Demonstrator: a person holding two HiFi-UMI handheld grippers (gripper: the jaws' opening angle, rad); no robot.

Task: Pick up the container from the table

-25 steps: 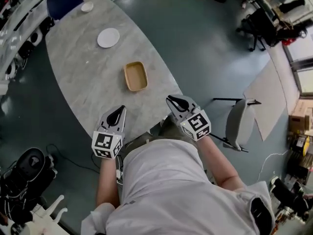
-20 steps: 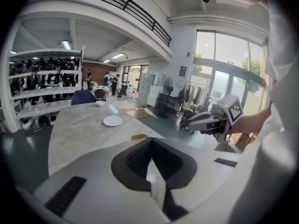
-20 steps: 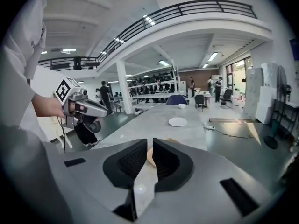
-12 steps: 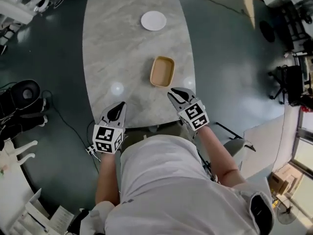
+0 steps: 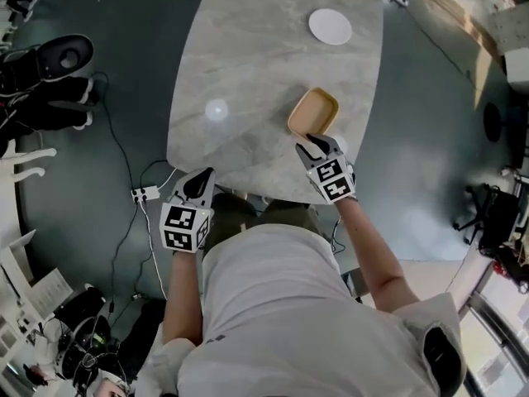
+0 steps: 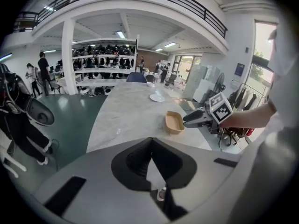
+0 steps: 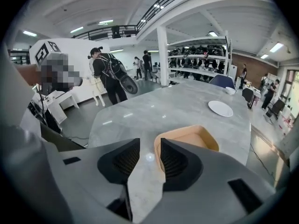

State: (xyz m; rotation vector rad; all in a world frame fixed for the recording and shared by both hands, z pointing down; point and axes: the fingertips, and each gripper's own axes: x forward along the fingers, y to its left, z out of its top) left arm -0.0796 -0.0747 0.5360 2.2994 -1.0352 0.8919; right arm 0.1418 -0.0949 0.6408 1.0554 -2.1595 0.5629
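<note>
While my right gripper (image 5: 315,145) is opening its jaws with only bare tabletop in the gap, the tan container (image 5: 313,111) lies empty just ahead of it, near the marble table's (image 5: 248,48) right edge. My left gripper (image 5: 199,183) hangs at the near edge, jaws together on nothing. A white plate (image 5: 330,26) sits farther along.

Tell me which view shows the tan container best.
Head view: container from above, nearly whole outline visible. Right gripper view: container close, near end hidden. Left gripper view: container small, far, side-on.
</note>
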